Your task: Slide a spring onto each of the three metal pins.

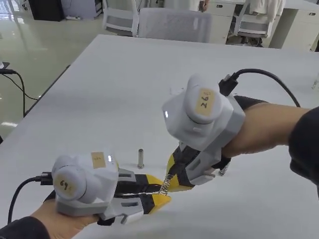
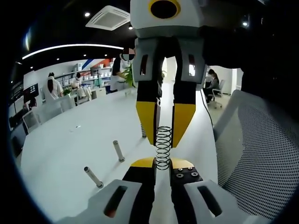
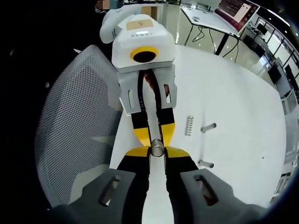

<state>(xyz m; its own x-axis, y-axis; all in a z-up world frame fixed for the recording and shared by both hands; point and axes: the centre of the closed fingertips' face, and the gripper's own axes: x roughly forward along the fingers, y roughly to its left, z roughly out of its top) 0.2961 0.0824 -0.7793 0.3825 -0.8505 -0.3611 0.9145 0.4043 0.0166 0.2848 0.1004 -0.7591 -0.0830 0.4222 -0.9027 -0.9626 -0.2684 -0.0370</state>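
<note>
None of the three is done yet, as far as I can see. The short grey metal pins stand upright on the white worktop point(image 1: 149, 89). In the left gripper view the nearest pin point(image 2: 93, 177) and the middle pin point(image 2: 118, 151) are plainly bare. The far pin point(image 2: 143, 132) is half hidden behind a yellow finger, and I see no coil on what shows. So I judge all three springs are left to fit.

The thin coiled steel spring point(image 2: 163, 145) I'm working with is in the air between the two tools, just in front of the pins. A second loose spring point(image 3: 188, 125) lies flat on the worktop near two of the pins.

The left gripper point(image 2: 163, 164) has its fingers drawn in on the lower end of the spring. The right gripper point(image 3: 157, 154) has its fingers drawn in on the other end. Both look clamped on it, though I cannot tell which one carries the weight.

In the head view my left hand is low and close to me, with the tool roughly level and pointing right. My right forearm comes in from the right, and its tool sits higher, tipped down and leftward. The two sets of yellow tips meet nose to nose over the spring
</note>
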